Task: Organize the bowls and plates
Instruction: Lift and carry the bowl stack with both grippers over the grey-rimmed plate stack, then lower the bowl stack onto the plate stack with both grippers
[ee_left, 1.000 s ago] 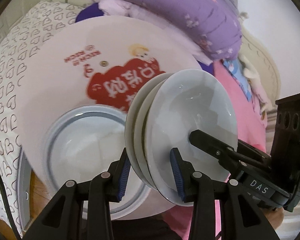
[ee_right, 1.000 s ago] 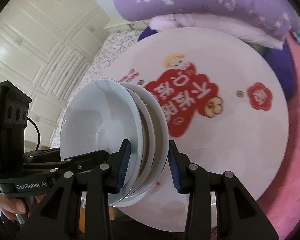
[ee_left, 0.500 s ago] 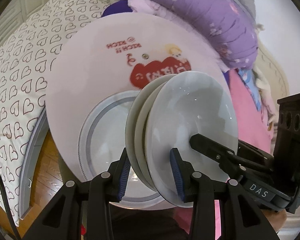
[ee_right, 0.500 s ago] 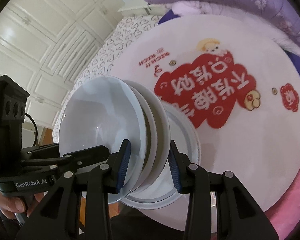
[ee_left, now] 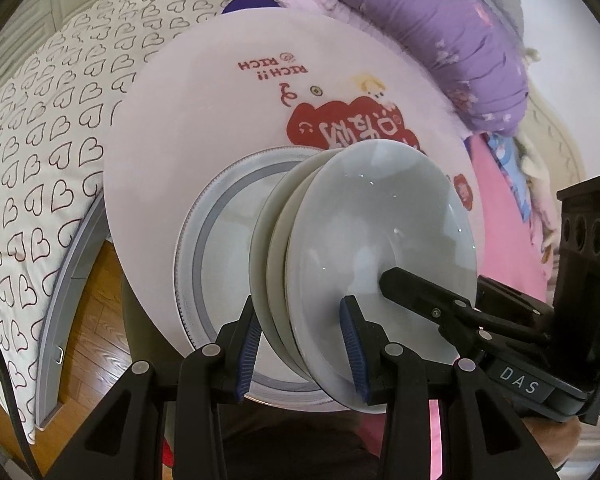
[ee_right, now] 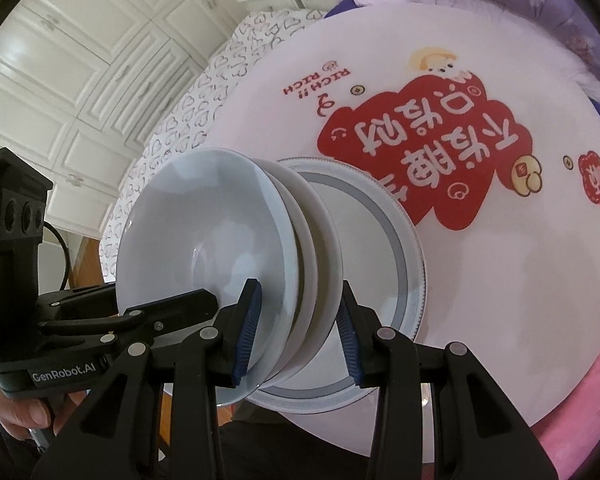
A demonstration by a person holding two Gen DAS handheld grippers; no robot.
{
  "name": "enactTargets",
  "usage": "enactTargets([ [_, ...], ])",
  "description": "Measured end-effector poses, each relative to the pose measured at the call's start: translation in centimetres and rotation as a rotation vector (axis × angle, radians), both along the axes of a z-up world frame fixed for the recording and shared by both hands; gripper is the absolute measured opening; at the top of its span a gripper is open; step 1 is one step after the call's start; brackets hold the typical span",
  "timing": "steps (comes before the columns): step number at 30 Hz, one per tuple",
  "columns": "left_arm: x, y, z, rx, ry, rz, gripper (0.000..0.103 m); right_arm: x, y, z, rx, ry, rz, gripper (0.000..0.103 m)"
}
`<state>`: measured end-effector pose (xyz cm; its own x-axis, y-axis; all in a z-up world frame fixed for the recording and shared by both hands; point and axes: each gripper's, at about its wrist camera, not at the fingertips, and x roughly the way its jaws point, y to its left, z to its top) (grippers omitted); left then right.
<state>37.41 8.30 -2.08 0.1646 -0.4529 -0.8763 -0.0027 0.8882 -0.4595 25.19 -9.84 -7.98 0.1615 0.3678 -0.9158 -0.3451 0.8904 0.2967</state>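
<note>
A stack of three white bowls (ee_left: 364, 240) (ee_right: 220, 256) is held between both grippers, one on each side of its rim. My left gripper (ee_left: 302, 350) is shut on the stack's rim. My right gripper (ee_right: 296, 336) is shut on the opposite rim. The stack hangs just above a large white plate with a grey band (ee_left: 220, 240) (ee_right: 380, 256), which lies on the near edge of a round pink table (ee_left: 204, 112) (ee_right: 500, 280) with a red print.
A bed with a heart-pattern cover (ee_left: 40, 140) lies left of the table. Purple bedding (ee_left: 440, 32) and pink fabric (ee_left: 504, 232) lie behind and right of it. White cabinet doors (ee_right: 80, 60) stand at the left. Wooden floor (ee_left: 92, 320) shows below the table edge.
Both grippers have carried the bowl stack back toward the near table edge, and it now hangs over the grey-banded plate. The grips have not changed.
</note>
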Motion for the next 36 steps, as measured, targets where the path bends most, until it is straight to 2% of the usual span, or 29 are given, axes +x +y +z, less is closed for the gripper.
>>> enactTargets([
  [15, 1.0, -0.8, -2.8, -0.006, 0.031, 0.004, 0.035, 0.5, 0.2, -1.7, -0.024, 0.031, 0.009, 0.038],
  [30, 0.9, -0.6, -3.1, -0.012, 0.023, 0.007, 0.035, 0.6, 0.6, -1.4, -0.045, 0.035, 0.016, 0.038],
  [32, 0.9, -0.8, -3.1, -0.008, 0.025, 0.009, 0.039, 0.6, 0.5, -1.4, -0.037, 0.041, 0.011, 0.040],
  [34, 0.9, -1.0, -3.0, -0.022, 0.027, 0.000, 0.051, 0.5, 0.6, -1.3, -0.040, 0.036, 0.005, 0.040],
  [36, 0.9, -1.2, -2.7, -0.020, 0.029, 0.001, 0.054, 0.4, 0.6, -1.0, -0.047, 0.019, -0.002, 0.040],
])
